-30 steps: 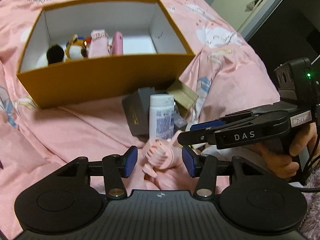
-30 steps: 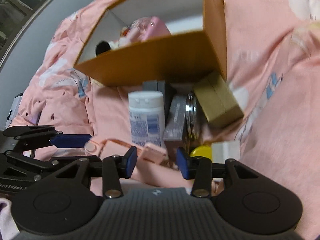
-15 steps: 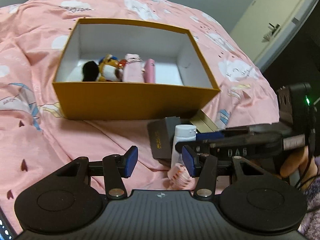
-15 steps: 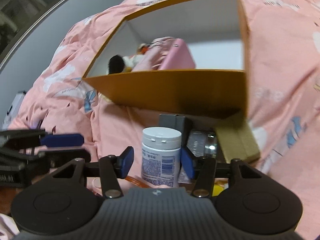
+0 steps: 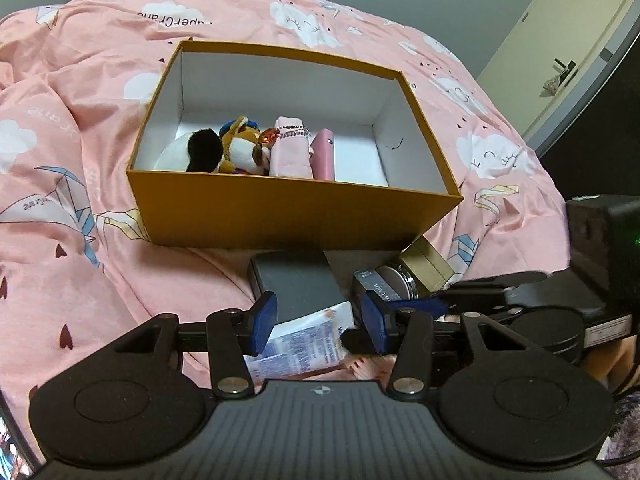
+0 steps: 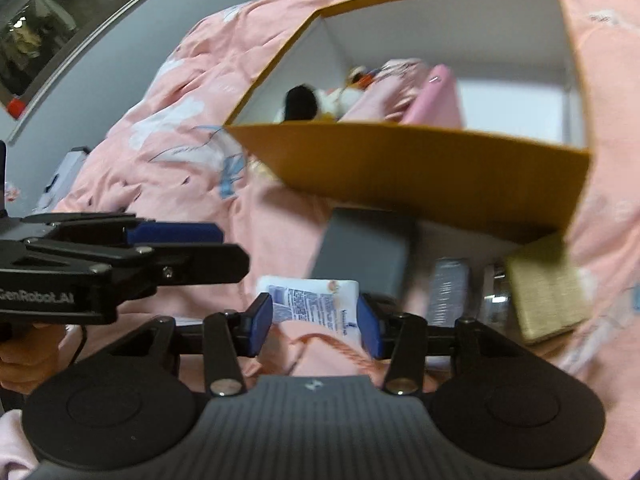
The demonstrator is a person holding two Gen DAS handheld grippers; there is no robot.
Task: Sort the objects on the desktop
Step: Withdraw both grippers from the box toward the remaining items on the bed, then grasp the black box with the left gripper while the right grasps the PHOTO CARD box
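Observation:
An open orange box (image 5: 296, 216) (image 6: 420, 168) sits on the pink bedspread and holds a plush toy (image 5: 240, 146), a pink pouch (image 5: 290, 148) and a pink case (image 5: 324, 154). My right gripper (image 6: 316, 318) is shut on a white bottle (image 6: 316, 306), held tilted above the bed in front of the box. The bottle also shows in the left wrist view (image 5: 304, 346), below my left gripper (image 5: 320, 320), which is open and empty. The right gripper's fingers (image 5: 436, 306) reach in from the right there.
In front of the box lie a dark grey box (image 5: 296, 280) (image 6: 364, 256), a round tin (image 5: 394, 282), a gold box (image 5: 428, 262) (image 6: 548, 292) and a grey stick-shaped pack (image 6: 446, 292). A pink cord (image 6: 332, 344) lies under the right gripper. A door (image 5: 560, 48) stands far right.
My right gripper has closed on the white bottle and lifted it, tipping it over. Both grippers have risen, so more of the box's inside shows. The pink fan has dropped from view.

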